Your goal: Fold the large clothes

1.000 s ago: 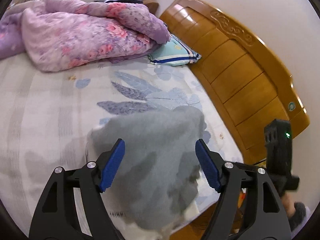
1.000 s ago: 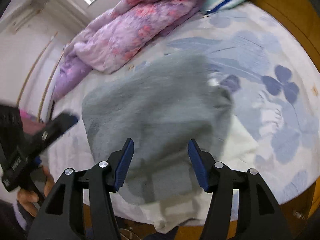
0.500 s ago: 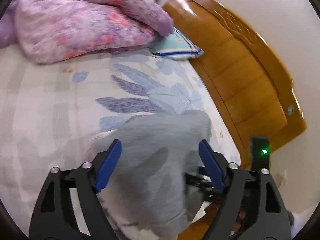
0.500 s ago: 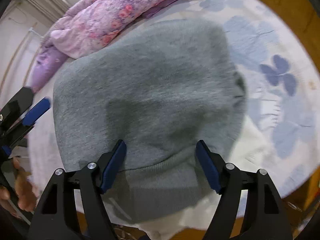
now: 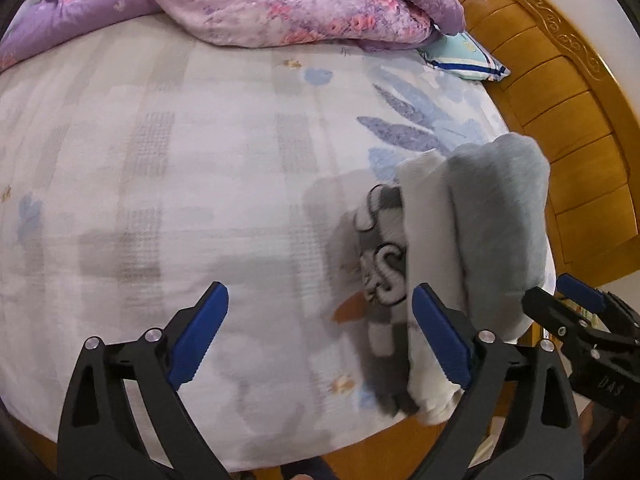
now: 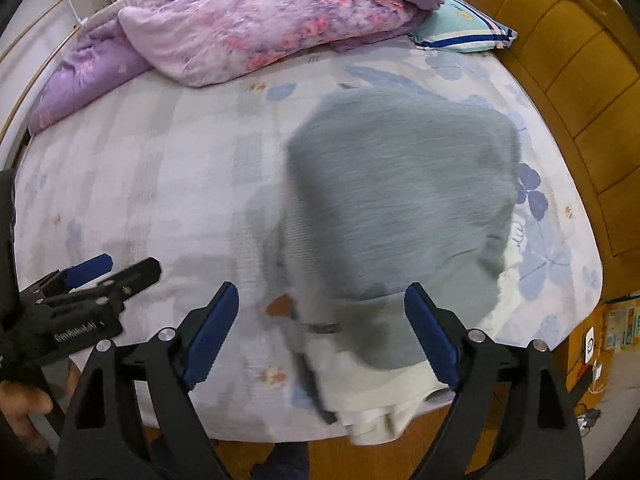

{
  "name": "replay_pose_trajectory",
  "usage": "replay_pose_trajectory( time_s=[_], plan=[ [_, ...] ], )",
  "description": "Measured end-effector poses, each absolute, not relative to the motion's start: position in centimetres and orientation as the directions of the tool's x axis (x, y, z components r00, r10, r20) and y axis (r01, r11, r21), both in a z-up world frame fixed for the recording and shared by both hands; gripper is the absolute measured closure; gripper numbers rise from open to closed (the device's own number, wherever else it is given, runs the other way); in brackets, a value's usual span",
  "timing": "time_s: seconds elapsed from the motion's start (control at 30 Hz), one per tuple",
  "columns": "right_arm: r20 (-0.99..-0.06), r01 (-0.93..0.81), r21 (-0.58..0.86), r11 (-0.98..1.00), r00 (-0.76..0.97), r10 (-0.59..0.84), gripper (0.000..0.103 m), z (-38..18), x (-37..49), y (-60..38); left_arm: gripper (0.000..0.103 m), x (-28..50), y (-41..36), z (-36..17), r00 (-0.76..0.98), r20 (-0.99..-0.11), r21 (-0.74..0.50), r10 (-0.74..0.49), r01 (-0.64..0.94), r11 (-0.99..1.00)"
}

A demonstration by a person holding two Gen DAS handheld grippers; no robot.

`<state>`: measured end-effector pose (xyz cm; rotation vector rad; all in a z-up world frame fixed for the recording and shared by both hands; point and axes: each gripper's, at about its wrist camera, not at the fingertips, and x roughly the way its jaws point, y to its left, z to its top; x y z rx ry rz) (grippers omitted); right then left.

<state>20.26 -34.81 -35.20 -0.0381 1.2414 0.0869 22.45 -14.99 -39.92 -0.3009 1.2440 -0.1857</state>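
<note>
- Bed (image 5: 200, 140) fills both views; pale sheet with grey checks and blue leaf prints, seen from above near its front edge.
- Wooden headboard (image 5: 568, 128) runs along the right side of the bed, orange-brown panels with a carved top rail.
- Purple and pink flowered quilt (image 6: 248, 28) lies bunched at the far end of the bed.
- Small pillow (image 6: 464, 34), light green with blue stripes, sits just beside the quilt, against the headboard.
- Stack of folded clothes near the front right corner of the bed: grey sweater (image 6: 400, 200) on top, a white garment (image 6: 384, 404) under it, and a grey-and-white piece with lettering (image 5: 384, 268) at the bottom, sticking out on the left side. The white garment's end hangs slightly over the bed edge.
- The picture is blurred here, so the sweater's folds read poorly; it seems folded into a rough square.
- Right tool (image 6: 322, 336) hangs over the front edge of the stack, fingers spread wide and opening further; the sweater lies below the gap, no pad pressing on it.
- Left tool (image 5: 320, 336) hangs over bare sheet just left of the stack, fingers spread wide and opening, nothing between them; its right finger (image 5: 440, 340) overlaps the white garment in view.
- A hand (image 6: 24, 404) grips the left tool's handle at the left edge of the right view.
</note>
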Motion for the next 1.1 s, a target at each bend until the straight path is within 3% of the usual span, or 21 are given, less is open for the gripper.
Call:
replay_pose_trajectory(
  time_s=[0.27,0.63,0.93,1.1],
  plan=[
    [-0.926,-0.031,-0.12,0.992,0.364,-0.1,0.014,-33.6,18.2,-25.6,0.006,19.7,-7.8,-37.4,0.342,-0.889,-0.317,-0.305,0.023,0.948],
    [-0.887,0.086,-0.189,0.978,0.412,-0.207,0.011,-28.0,13.6,-17.6,0.005,15.6,0.7,-31.7,0.375,-0.864,-0.32,-0.337,0.109,0.941],
    [-0.855,0.092,-0.198,0.976,0.471,-0.218,0.011,-21.7,10.1,-14.6,0.005,12.3,3.3,-25.2,0.43,-0.839,-0.308,-0.333,0.131,0.943],
    [-0.838,0.054,-0.179,0.982,0.515,-0.181,0.011,-18.5,8.2,-12.7,0.005,9.2,5.6,-20.2,0.522,-0.812,-0.232,-0.263,0.125,0.965]
  ],
)
